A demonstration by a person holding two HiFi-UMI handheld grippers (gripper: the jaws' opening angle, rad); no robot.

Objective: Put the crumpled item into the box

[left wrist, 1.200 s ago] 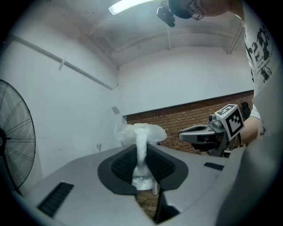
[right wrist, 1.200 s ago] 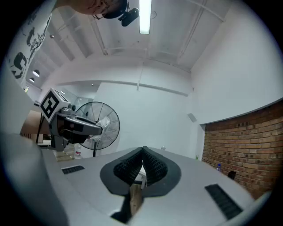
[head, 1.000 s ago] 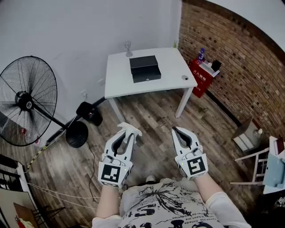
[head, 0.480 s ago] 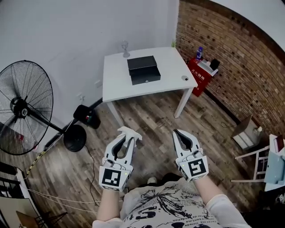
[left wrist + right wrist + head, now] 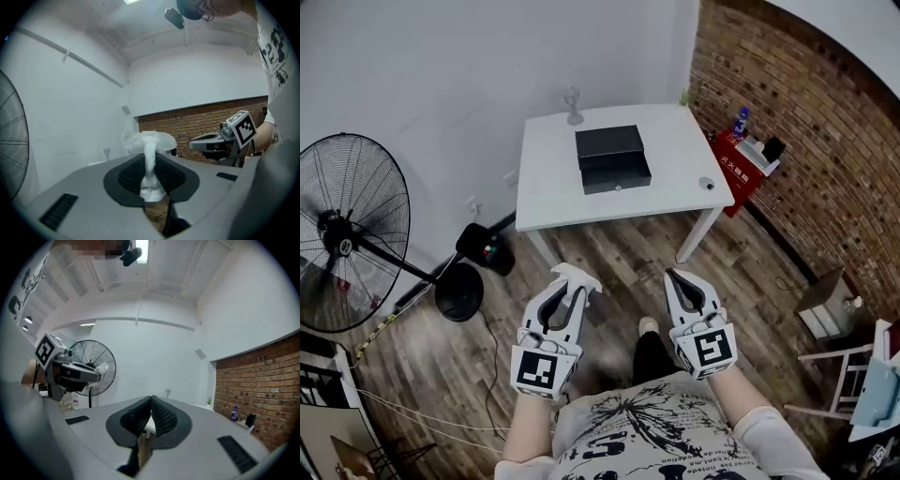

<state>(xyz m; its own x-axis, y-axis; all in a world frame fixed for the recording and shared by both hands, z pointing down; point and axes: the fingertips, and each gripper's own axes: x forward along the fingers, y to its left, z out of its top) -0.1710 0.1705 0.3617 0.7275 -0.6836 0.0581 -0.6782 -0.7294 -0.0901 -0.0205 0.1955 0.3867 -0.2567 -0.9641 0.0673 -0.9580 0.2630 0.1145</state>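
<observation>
Above the floor (image 5: 614, 246), well short of the table (image 5: 546, 183): left gripper (image 5: 577, 277) pinches the crumpled item (image 5: 149, 152); right gripper (image 5: 673, 276) pressed together, empty. Hold the pinch firm until over the box (image 5: 612, 157).

The left forearm (image 5: 528, 424) and right forearm (image 5: 736, 398) reach forward, side by side. The left tool (image 5: 574, 279) is clamped on the crumpled item (image 5: 149, 143). The right tool (image 5: 676, 277) has its jaws together, empty.
</observation>
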